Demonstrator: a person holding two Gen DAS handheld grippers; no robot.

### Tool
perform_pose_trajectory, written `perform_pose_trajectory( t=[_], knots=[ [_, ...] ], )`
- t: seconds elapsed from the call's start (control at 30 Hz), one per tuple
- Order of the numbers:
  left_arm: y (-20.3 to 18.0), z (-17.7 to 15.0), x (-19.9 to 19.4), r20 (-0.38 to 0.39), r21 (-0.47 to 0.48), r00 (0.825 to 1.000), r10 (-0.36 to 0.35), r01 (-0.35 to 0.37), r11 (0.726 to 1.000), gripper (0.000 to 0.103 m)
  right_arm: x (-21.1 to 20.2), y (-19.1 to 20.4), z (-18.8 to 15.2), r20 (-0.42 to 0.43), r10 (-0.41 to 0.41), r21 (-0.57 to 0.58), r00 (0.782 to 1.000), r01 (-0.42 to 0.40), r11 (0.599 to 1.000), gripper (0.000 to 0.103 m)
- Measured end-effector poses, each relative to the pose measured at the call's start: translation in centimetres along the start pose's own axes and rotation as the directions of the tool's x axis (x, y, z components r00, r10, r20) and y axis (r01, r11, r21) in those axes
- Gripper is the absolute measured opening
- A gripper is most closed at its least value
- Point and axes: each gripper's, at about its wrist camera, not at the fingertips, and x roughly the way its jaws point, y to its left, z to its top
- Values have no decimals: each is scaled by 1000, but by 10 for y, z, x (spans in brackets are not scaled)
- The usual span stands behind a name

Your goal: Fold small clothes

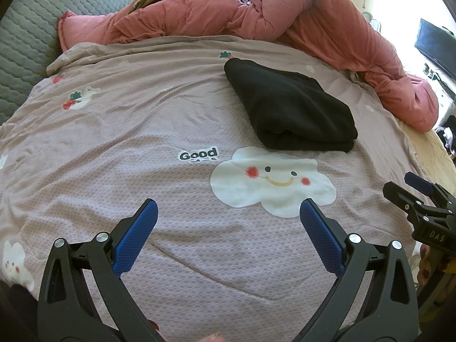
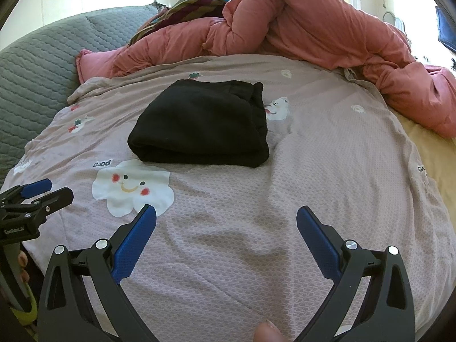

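Two grippers, left gripper (image 1: 228,213) and right gripper (image 2: 226,221) (both agape); one folded black garment (image 2: 199,125).

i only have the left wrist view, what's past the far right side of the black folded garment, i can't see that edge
Observer: In the right wrist view, the black garment shows a bunched, hem-like edge on its right side, and a small white animal print on the sheet sits right beside it.
Operator: is my right gripper open? i only see it side on
Observer: Yes. The right gripper has its jaws spread wide, with nothing between them, over bare sheet.
Operator: anything at the bed's right edge
Observer: A yellowish layer shows beyond the sheet's right edge, below the pink duvet.
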Motion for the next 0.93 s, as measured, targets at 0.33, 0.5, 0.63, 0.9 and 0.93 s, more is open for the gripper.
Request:
perform_pose_trajectory(
  t=[0.33,0.5,0.63,0.9,0.93],
  knots=[
    [4,-1,6,-12,-3,1000,6,-6,1000,93,-3,-30,-2,2,-120,87,993,119,989,98],
    [30,7,18,-51,-92,999,16,-21,996,93,-31,-92,-17,-25,-328,282,944,322,904,98],
    [69,24,26,-65,-168,998,14,-25,986,93,-70,-165,-50,-136,-518,458,844,517,723,98],
    [232,71,46,-117,-322,968,222,-248,914,93,-158,-299,-168,-464,-681,613,567,760,216,98],
    [247,73,46,-124,-335,961,246,-274,902,93,-166,-308,-181,-491,-673,625,553,762,169,98]
  ],
)
